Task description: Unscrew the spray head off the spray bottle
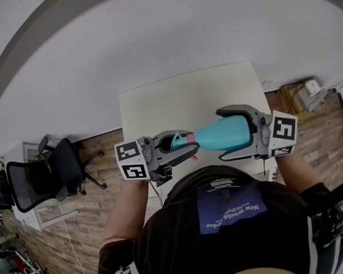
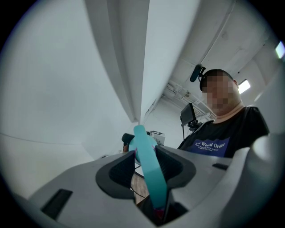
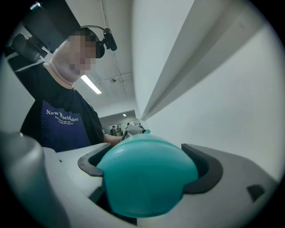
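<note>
Far left, a black office chair (image 1: 41, 175) on wood-plank floor (image 1: 90, 224).

Left gripper (image 1: 190, 146) is held up in front of the person's chest, pointing right. Its jaws are partly closed and clamped on the spray head (image 1: 180, 141). In the left gripper view the teal trigger strip (image 2: 151, 173) runs up between the two dark pads, pinched on both sides.

A pink collar (image 1: 190, 139) joins the spray head to the teal spray bottle (image 1: 226, 133). The bottle lies level in the air, over the near edge of the white table (image 1: 158, 105), neck to the left, fat end to the right.

Right gripper (image 1: 220, 134) points left. Its jaws are spread wide around the bottle body, with a gap at both tips in the head view. The rounded bottle base (image 3: 147, 173) fills the space between its pads in the right gripper view.
</note>
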Tool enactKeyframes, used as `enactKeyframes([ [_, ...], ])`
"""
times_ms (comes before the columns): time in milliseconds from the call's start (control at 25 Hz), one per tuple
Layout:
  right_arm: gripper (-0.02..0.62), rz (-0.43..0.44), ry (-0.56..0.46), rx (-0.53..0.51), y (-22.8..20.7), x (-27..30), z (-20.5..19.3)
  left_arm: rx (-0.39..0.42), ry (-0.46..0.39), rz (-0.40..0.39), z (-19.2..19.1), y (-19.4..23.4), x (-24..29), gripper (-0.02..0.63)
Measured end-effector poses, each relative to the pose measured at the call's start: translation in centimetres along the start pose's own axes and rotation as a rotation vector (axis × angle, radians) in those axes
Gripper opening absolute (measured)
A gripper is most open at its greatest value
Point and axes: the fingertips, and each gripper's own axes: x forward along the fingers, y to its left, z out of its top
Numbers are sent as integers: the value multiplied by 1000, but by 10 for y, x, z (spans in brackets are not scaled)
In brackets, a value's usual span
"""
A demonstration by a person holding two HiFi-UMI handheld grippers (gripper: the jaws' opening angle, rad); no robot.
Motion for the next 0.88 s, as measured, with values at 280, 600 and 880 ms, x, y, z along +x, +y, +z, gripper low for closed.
enactKeyframes([
  [280, 458, -1, -5, -5, 1, 0, -3, 16, 5, 8, -3, -2, -1, 152],
  [600, 457, 28, -13, 21, -2, 1, -4, 108, 69, 40, -2, -4, -3, 152],
  [880, 457, 36, -27, 45, -2, -1, 1, 141, 31, 64, 8, -7, -8, 135],
])
